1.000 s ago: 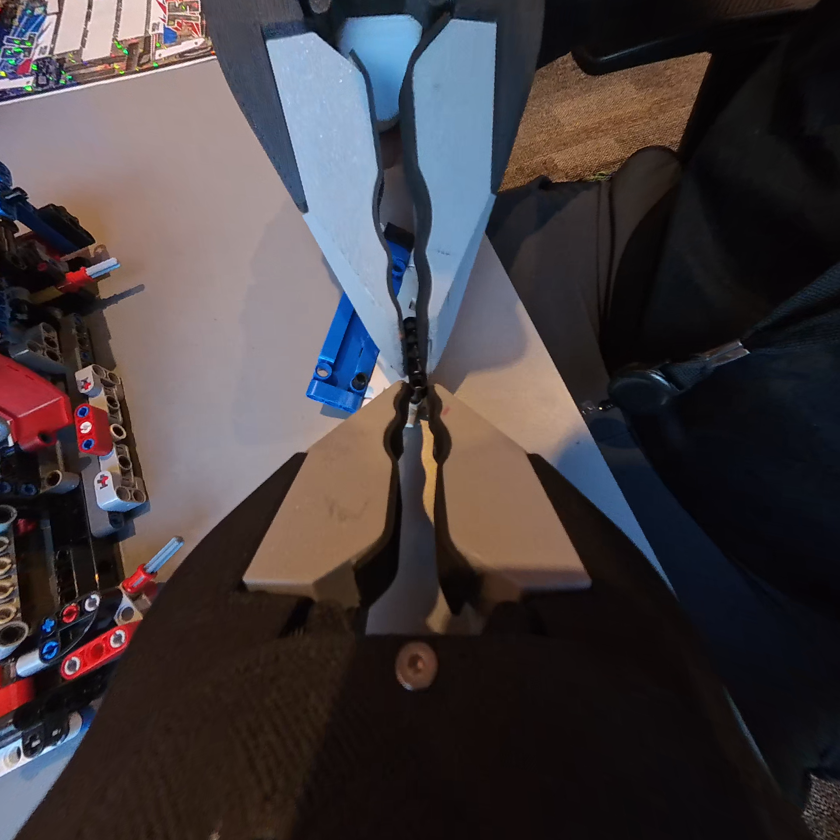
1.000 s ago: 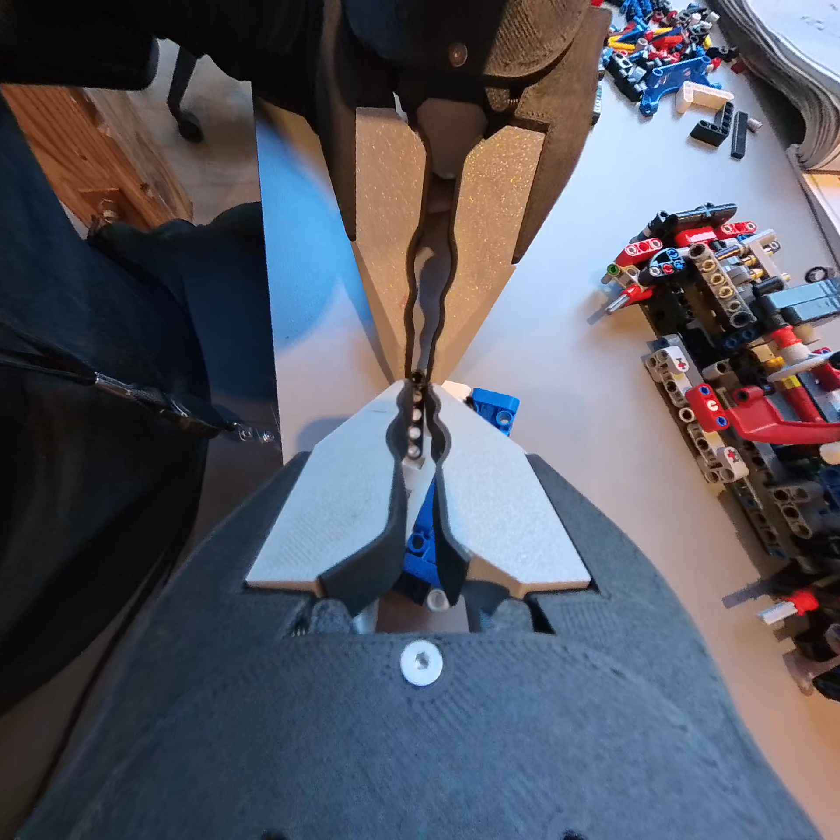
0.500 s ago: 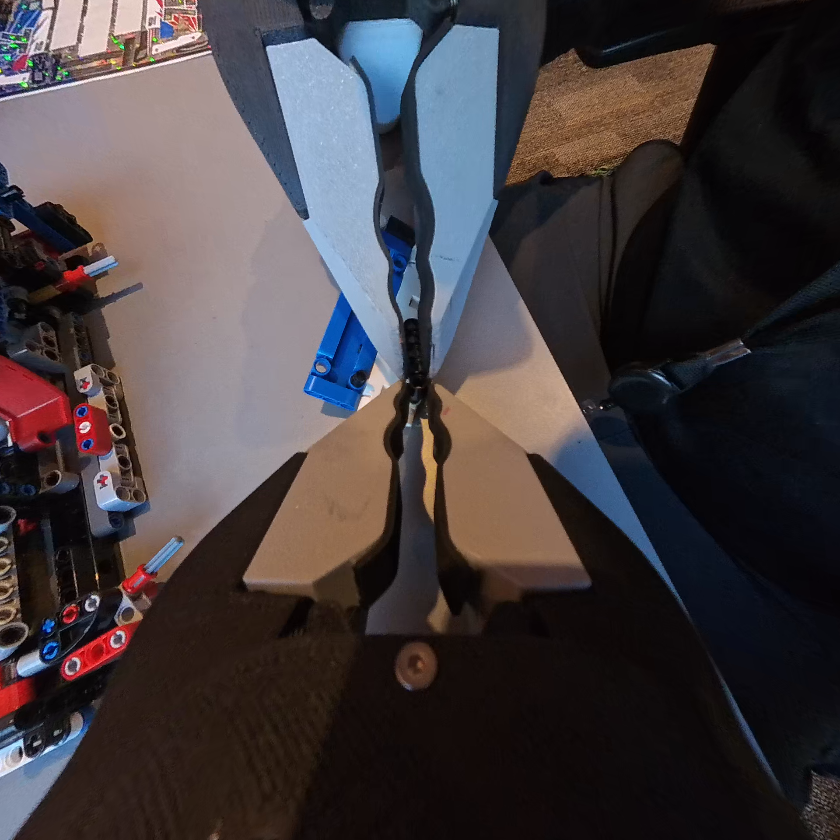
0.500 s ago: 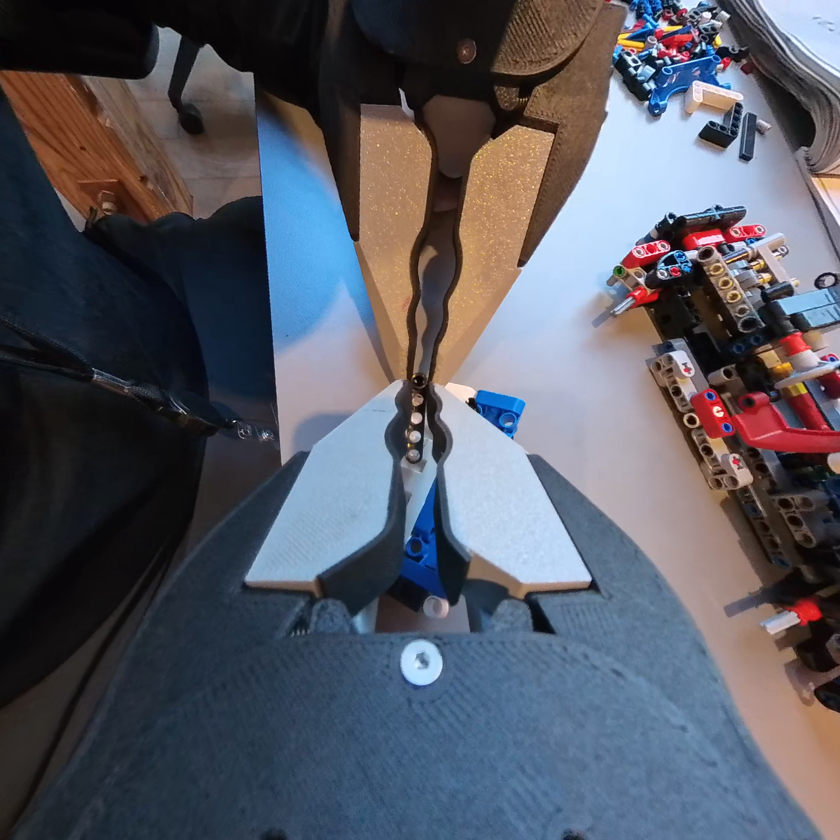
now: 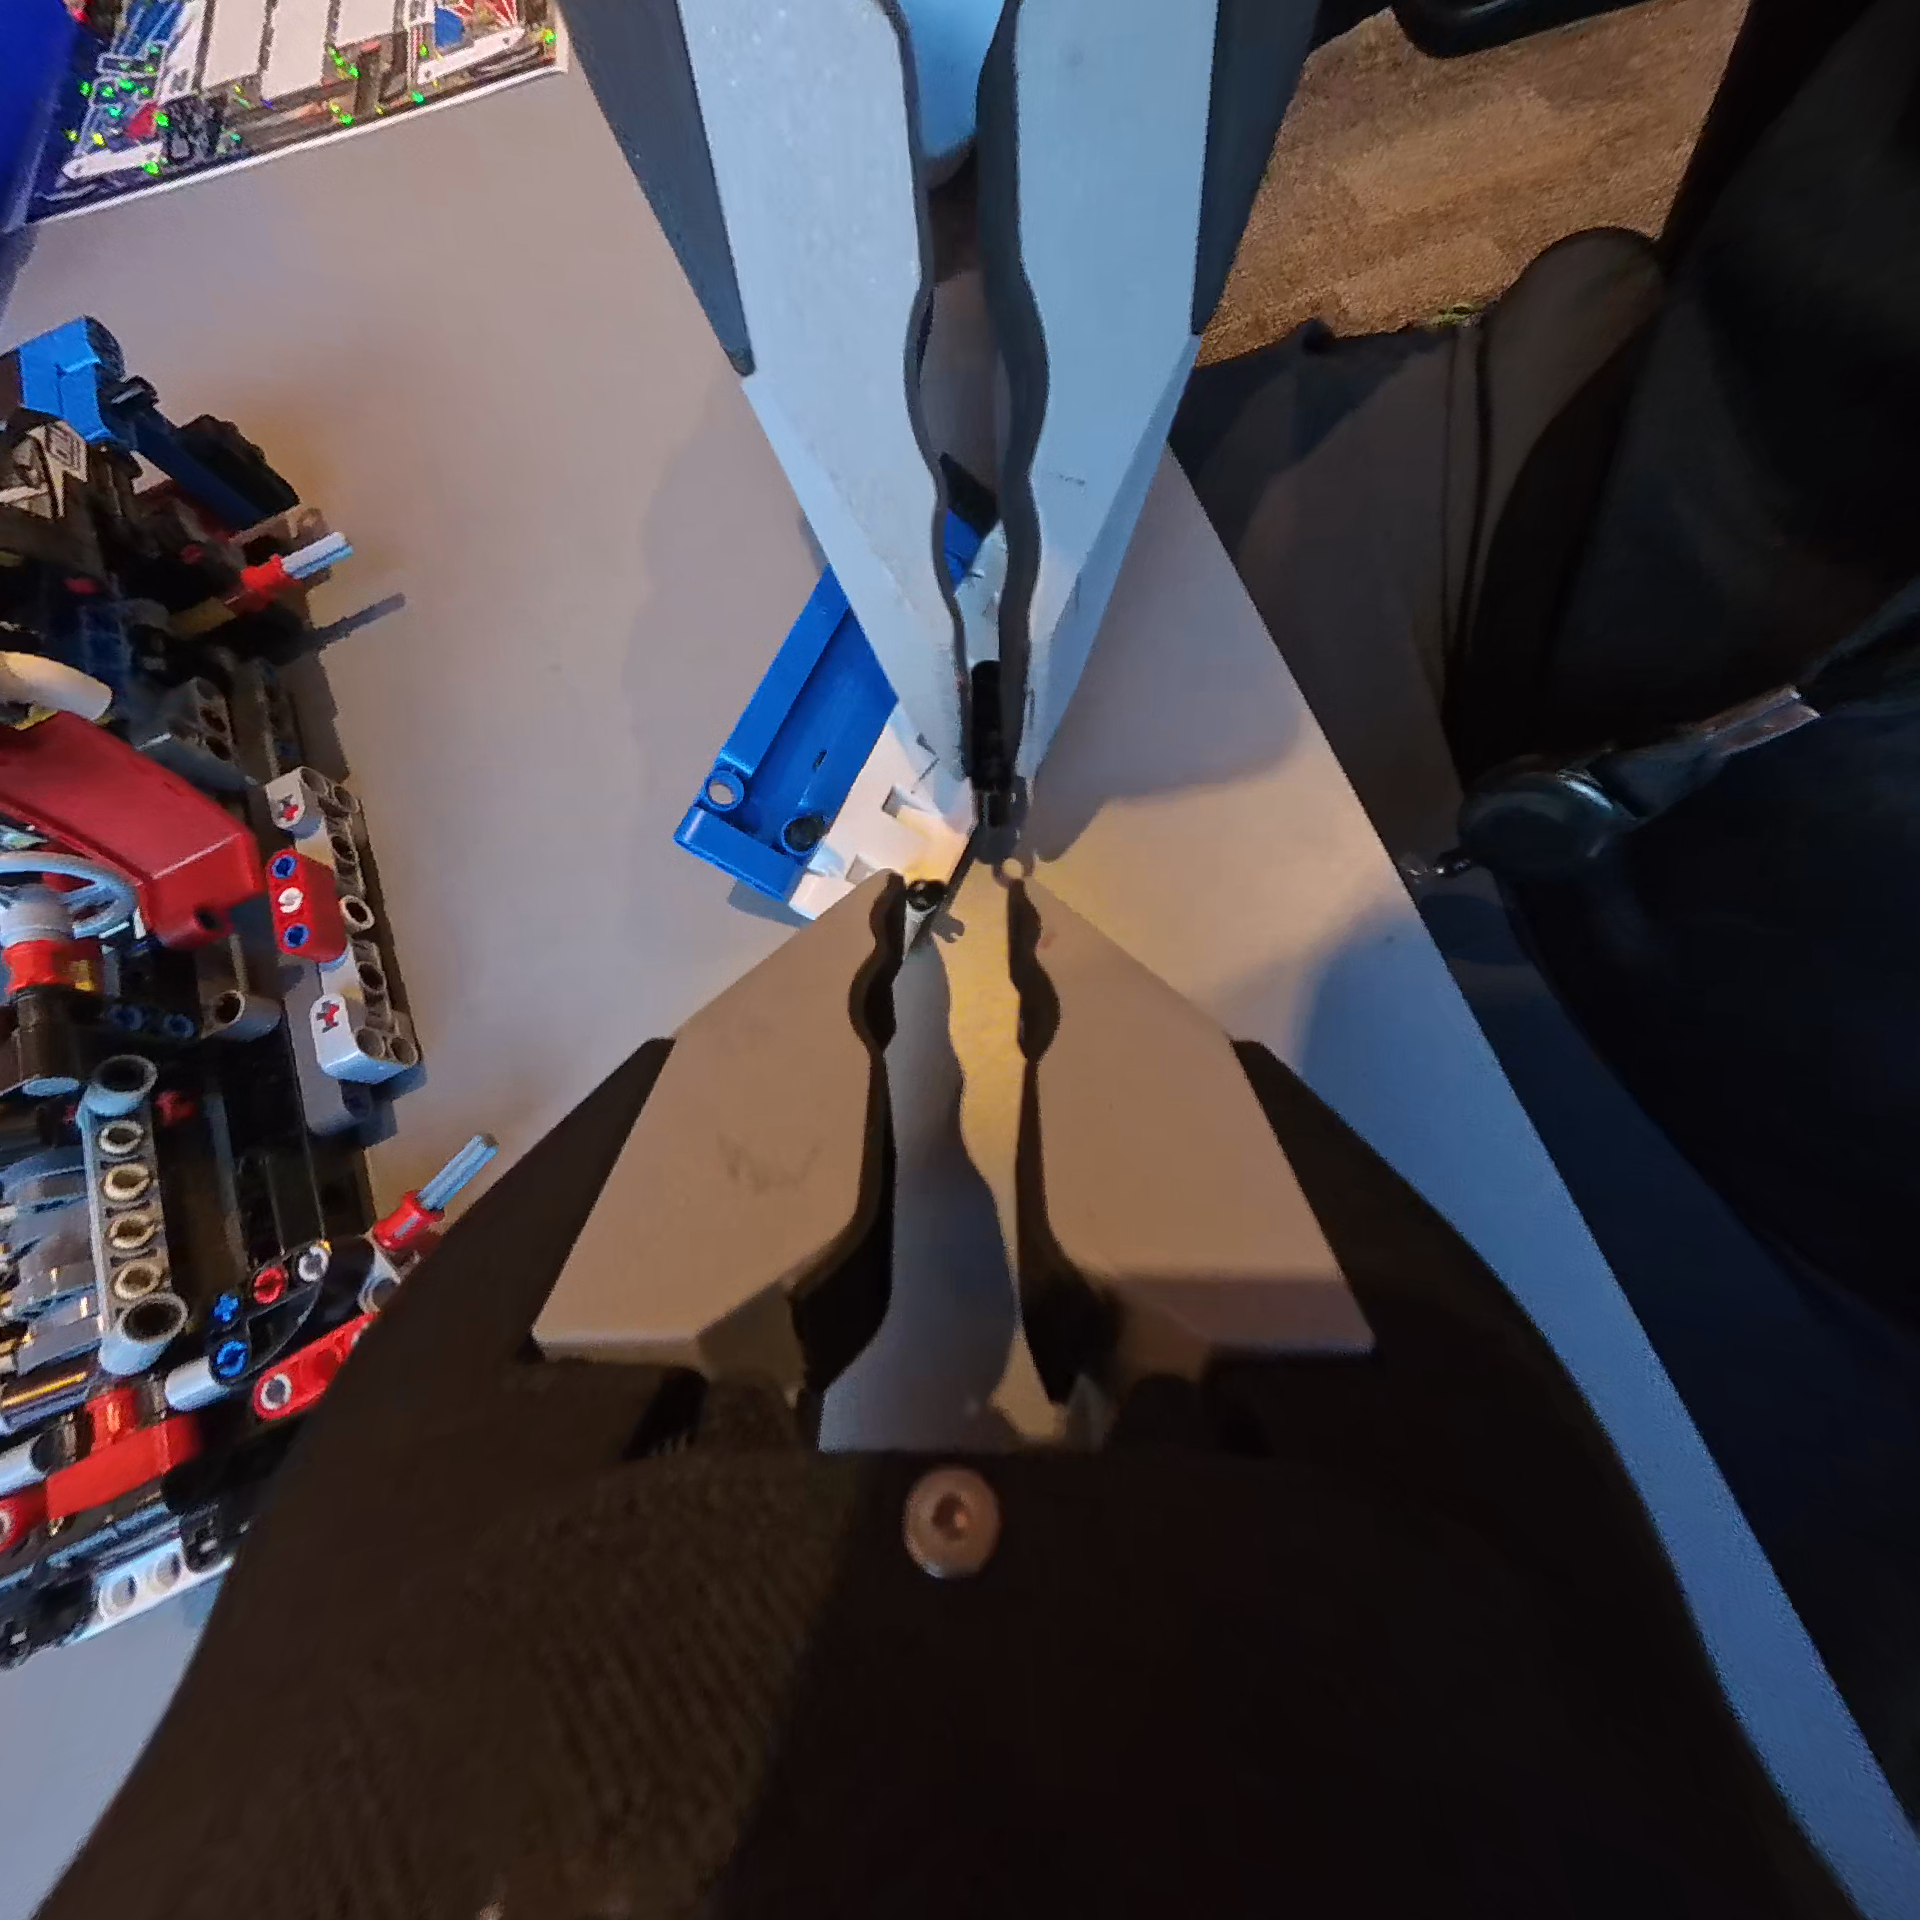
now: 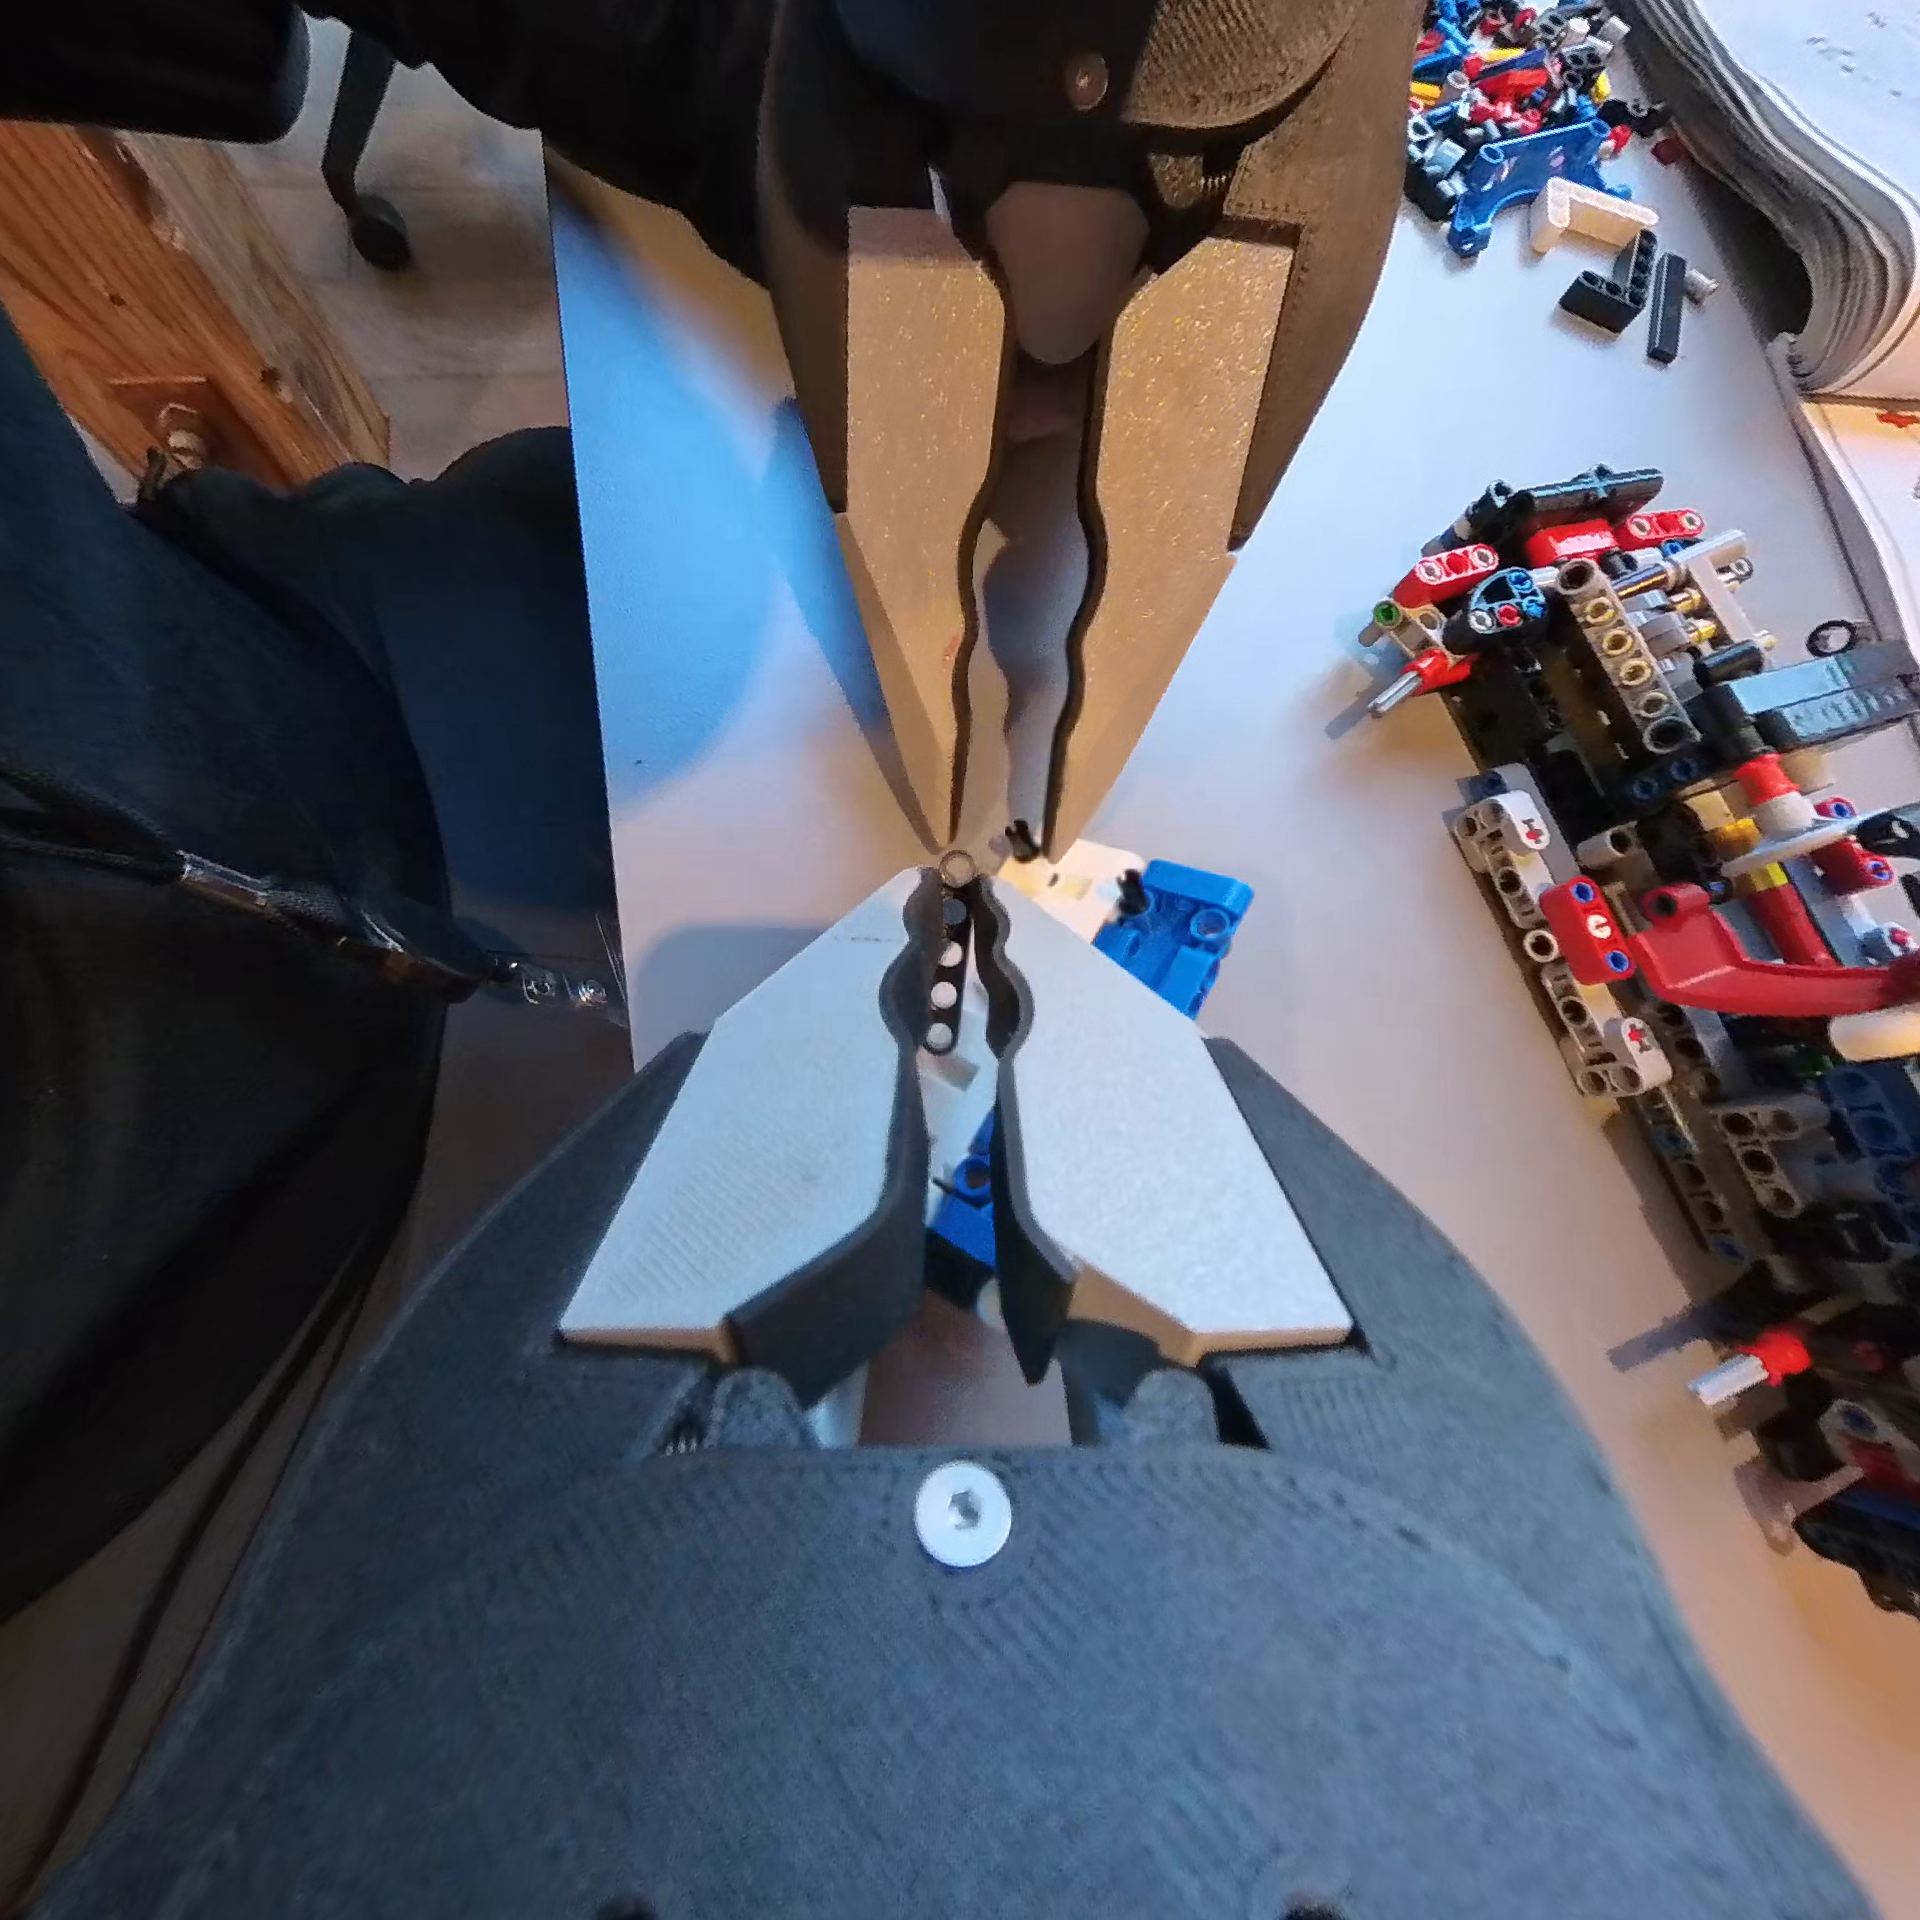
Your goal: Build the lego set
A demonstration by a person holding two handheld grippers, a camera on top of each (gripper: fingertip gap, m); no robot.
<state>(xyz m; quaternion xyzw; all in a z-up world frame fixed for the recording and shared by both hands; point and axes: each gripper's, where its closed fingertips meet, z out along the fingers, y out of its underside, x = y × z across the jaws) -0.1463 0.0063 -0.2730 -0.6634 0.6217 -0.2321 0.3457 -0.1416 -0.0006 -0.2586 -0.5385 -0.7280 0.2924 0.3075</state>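
Observation:
My right gripper (image 6: 954, 902) is shut on a thin black beam with holes (image 6: 943, 987), with a blue and white panel assembly (image 6: 1174, 935) beneath its fingers. In the left wrist view the right gripper (image 5: 989, 816) comes down from the top with the beam (image 5: 987, 727) pinched at its tips. My left gripper (image 5: 958, 891) faces it tip to tip with its jaws a little apart. A small black pin (image 5: 922, 906) sits against its left fingertip, just off the beam's end. The pin also shows in the right wrist view (image 6: 1023, 834).
The partly built black, grey and red model (image 5: 156, 935) lies on the white table (image 5: 468, 468), also seen in the right wrist view (image 6: 1662, 883). Loose parts (image 6: 1507, 104) and stacked booklets (image 6: 1787, 156) are at the far end. A person's dark-clothed legs sit past the table edge (image 6: 592, 623). The grippers are tip to tip, or close to it.
My left gripper's jaws have parted; they were pinched together at the beam's end before. The black pin now shows loose beside one fingertip. The right gripper still holds the beam.

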